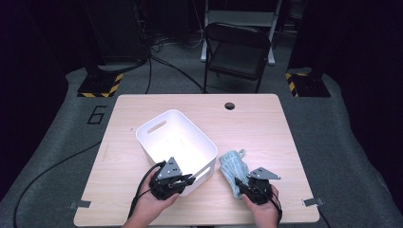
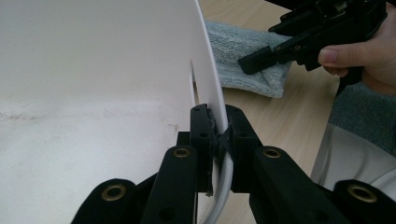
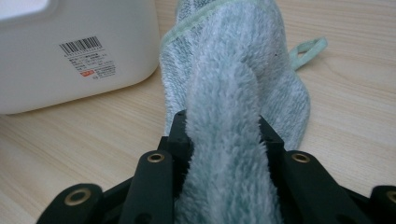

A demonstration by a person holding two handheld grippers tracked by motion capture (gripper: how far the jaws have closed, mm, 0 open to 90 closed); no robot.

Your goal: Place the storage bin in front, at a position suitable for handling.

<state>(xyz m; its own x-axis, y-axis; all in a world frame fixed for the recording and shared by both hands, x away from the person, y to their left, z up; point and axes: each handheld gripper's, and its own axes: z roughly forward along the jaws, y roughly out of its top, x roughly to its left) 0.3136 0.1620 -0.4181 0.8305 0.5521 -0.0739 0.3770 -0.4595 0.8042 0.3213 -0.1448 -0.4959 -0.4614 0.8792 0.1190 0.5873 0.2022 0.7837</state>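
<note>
A white plastic bin [image 1: 157, 124] stands on the wooden table [image 1: 256, 123], left of centre. My left gripper [image 1: 189, 179] is shut on the bin's near wall [image 2: 208, 84], one jaw inside and one outside, just below a handle slot. A folded pale green fluffy towel [image 1: 233, 167] lies to the right of the bin. My right gripper [image 1: 241, 188] is shut on the towel's near end [image 3: 229, 154], and the pile bulges up between the jaws. In the left gripper view the right gripper [image 2: 254, 60] rests on the towel [image 2: 243, 46], held by a hand.
A barcode label [image 3: 86, 56] sits on the bin's outer wall, close to the towel. A round cable hole [image 1: 230, 105] is at the table's far edge. A black folding chair [image 1: 236, 50] stands beyond the table. Bare wood lies to the right and far side.
</note>
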